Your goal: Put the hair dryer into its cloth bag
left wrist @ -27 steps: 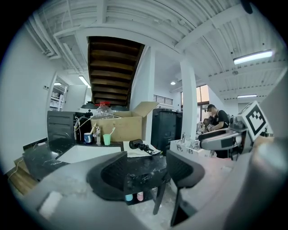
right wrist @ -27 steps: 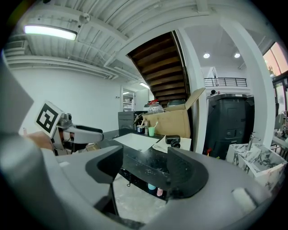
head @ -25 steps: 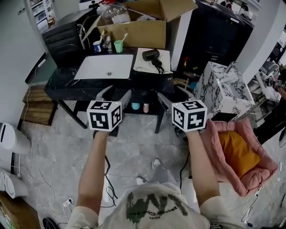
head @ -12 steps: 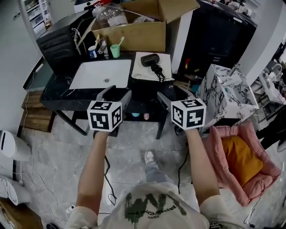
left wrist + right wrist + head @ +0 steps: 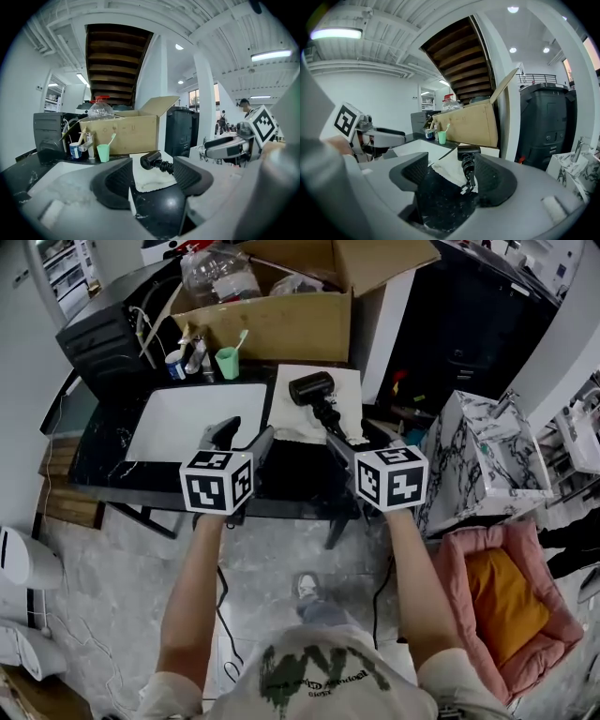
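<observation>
A black hair dryer (image 5: pixel 312 390) with a coiled cord lies on a white cloth bag (image 5: pixel 345 390) spread flat on the black marble table (image 5: pixel 112 442). Both grippers hover above the table's front edge, short of the dryer. My left gripper (image 5: pixel 242 437) is open and empty, with the dryer (image 5: pixel 151 160) and the cloth (image 5: pixel 150 180) ahead between its jaws. To its right, my right gripper (image 5: pixel 359 439) is also open and empty. It looks along the dryer's cord (image 5: pixel 467 171), with the dryer body (image 5: pixel 468 151) and the cloth (image 5: pixel 446 169) just beyond.
A white basin (image 5: pixel 192 418) sits in the table left of the cloth. Behind are a green cup with a toothbrush (image 5: pixel 227 360), an open cardboard box (image 5: pixel 281 310) and a black bin (image 5: pixel 469 324). A marbled cabinet (image 5: pixel 487 465) and a pink pet bed (image 5: pixel 506 596) stand to the right.
The person has stepped up to the table. Both grippers, still open, moved forward from in front of the table to above its front edge, closer to the dryer.
</observation>
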